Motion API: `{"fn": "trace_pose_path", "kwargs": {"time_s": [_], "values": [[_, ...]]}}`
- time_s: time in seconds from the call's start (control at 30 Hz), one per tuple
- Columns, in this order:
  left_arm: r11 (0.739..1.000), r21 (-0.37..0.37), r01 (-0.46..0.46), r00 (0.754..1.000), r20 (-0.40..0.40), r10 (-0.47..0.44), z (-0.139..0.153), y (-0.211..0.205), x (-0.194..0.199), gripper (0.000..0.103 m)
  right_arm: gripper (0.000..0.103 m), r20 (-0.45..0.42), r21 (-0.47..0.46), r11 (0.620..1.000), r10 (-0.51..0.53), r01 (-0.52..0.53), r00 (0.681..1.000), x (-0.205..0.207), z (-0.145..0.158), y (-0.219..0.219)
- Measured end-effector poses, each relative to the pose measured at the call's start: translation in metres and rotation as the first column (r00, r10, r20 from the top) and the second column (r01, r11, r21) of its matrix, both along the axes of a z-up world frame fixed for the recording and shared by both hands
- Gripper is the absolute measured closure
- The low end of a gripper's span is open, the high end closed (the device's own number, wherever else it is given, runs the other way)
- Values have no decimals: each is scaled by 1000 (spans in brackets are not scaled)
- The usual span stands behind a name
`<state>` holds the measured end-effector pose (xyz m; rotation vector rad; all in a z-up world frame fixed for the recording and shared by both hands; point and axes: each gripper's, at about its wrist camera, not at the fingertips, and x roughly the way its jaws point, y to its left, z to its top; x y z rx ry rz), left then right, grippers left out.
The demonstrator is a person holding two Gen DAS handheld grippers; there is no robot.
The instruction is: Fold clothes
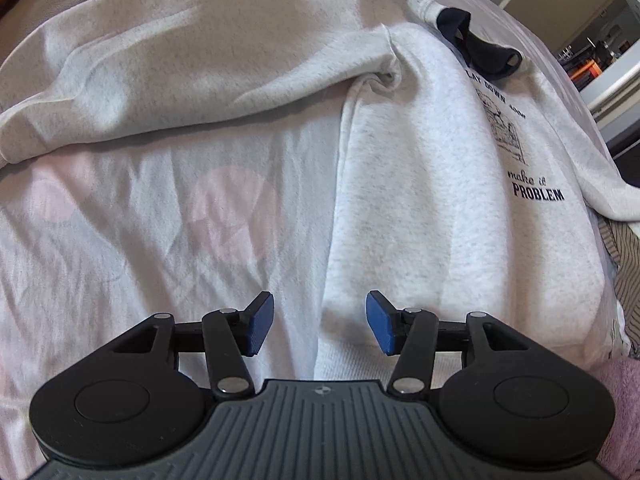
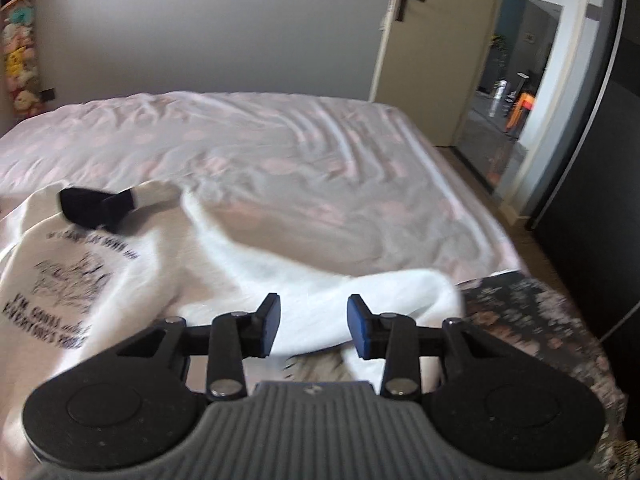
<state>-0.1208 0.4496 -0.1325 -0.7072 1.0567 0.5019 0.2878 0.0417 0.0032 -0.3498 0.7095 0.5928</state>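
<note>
Both grippers are showing black linkage arms, round black housings, silver pivot pins (4 per unit); left gripper [image 1: 320,322] and right gripper [image 2: 313,328] are wearing blue pads, ribbed grey bases.

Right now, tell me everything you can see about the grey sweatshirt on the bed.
The sweatshirt is pale heather-grey, soft fleece-like knit, lying front up and unfolded on the pink-patterned bedsheet. It has a dark navy collar and a dark line drawing with lettering on the chest. One sleeve stretches sideways across the bed; the other sleeve trails, blurred, toward the bed's edge. The ribbed hem lies nearest the left gripper, whose fingers hover open, gripping nothing.
</note>
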Motion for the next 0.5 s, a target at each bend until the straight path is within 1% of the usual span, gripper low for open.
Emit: {"fn": "trace_pose_path", "kwargs": {"time_s": [0.07, 0.1, 0.17, 0.23, 0.3, 0.37, 0.43, 0.5], "values": [[1000, -7, 14, 1000, -16, -15, -5, -3, 2, 54, 62, -81, 0, 998, 69, -70, 994, -24, -21, 15], [1000, -12, 18, 1000, -23, -18, -8, -3, 3, 54, 62, -132, -5, 995, 102, -104, 986, -34, -35, 22], [999, -35, 16, 1000, -22, -17, -12, -3, 2, 54, 61, -214, -23, 986, 155, -163, 964, -50, -61, 33], [998, -62, 6, 1000, -20, -7, -17, -1, 0, 54, 59, -291, -50, 974, 197, -221, 936, -64, -88, 44], [996, -84, -9, 1000, -26, 6, -22, 1, -1, 54, 57, -343, -71, 965, 216, -254, 914, -73, -112, 53], [995, -101, -19, 999, -32, 16, -26, 2, -2, 54, 55, -383, -69, 961, 222, -267, 897, -74, -130, 60], [995, -103, -17, 999, -35, 14, -28, 2, -2, 53, 50, -430, -63, 959, 225, -278, 874, -72, -146, 68], [994, -104, -22, 999, -36, 18, -30, 2, -1, 52, 50, -468, -75, 952, 228, -296, 854, -72, -160, 77]]}}
